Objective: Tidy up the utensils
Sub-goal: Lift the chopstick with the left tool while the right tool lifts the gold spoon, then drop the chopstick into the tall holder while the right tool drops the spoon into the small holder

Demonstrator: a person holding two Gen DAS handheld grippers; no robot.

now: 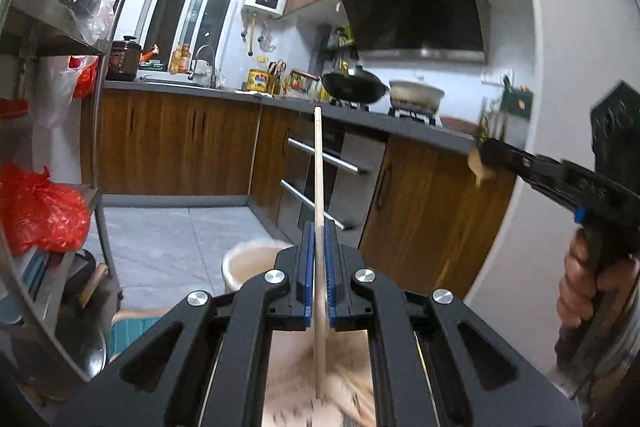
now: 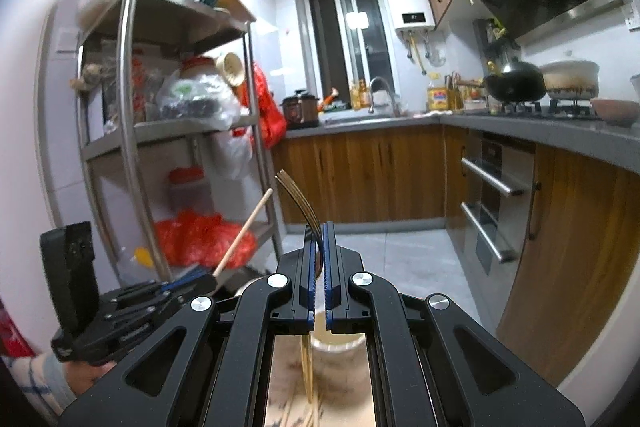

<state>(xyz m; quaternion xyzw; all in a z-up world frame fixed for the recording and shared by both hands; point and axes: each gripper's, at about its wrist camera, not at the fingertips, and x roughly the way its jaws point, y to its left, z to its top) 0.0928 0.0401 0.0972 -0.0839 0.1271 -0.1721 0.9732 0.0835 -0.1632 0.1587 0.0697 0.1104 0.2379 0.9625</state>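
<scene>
A: What are the left tongs (image 1: 319, 227) doing?

B: They are clamping together on a pale wooden chopstick (image 1: 318, 163). It is running straight out ahead of the blue pads, its far tip well beyond them, and its near end is trailing back under the tongs.

A: And the right tongs (image 2: 319, 227)?

B: They are closing tight on a gold-coloured fork (image 2: 298, 199). The tines are curving up and to the left just ahead of the fingertips, and the handle is passing back between the pads and hanging below them.

A: Where are the two sitting relative to each other?

B: From the left wrist view the right tongs (image 1: 486, 155) are showing far off to the right, a hand (image 1: 592, 283) wrapping the grip, with something pale and blurred at the tip. From the right wrist view the left tongs (image 2: 200, 281) are lying low on the left, the chopstick (image 2: 244, 231) slanting up and rightward from them. The two utensils are staying apart, not touching.

A: Anything below?

B: A pale bucket (image 1: 256, 259) is standing on the floor just below and ahead of the left tongs. A light patterned surface is blurring underneath both. Ahead, beyond both pairs, the grey bench (image 2: 540, 129) is carrying a black wok (image 2: 516, 83) and a white pot (image 2: 572, 79)
</scene>
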